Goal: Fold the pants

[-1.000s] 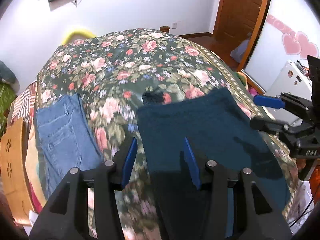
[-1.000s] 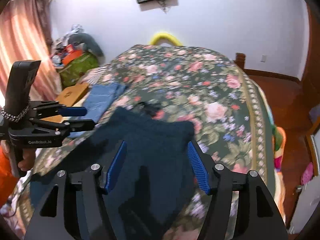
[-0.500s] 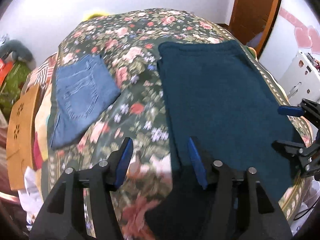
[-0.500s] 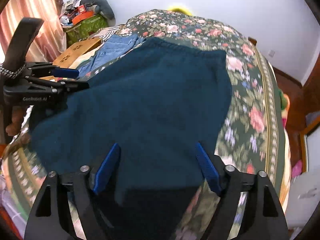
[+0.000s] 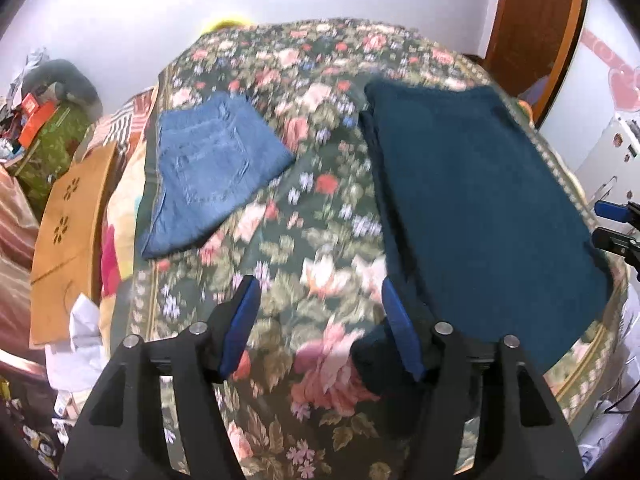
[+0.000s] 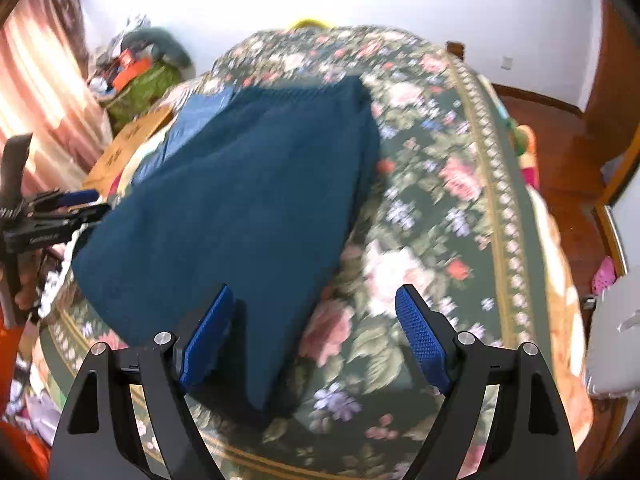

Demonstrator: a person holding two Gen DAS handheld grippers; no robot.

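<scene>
Your left gripper (image 5: 320, 320) and right gripper (image 6: 312, 336), jaws just widened and empty, flank the soft, limp teal pants (image 6: 248, 200); pinch their near-edge corners.

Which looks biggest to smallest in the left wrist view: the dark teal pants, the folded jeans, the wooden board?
1. Dark teal pants, clearly largest.
2. Folded jeans and wooden board look much alike; the board sits at the distorted edge, partly hidden, so no ranking between them.
</scene>
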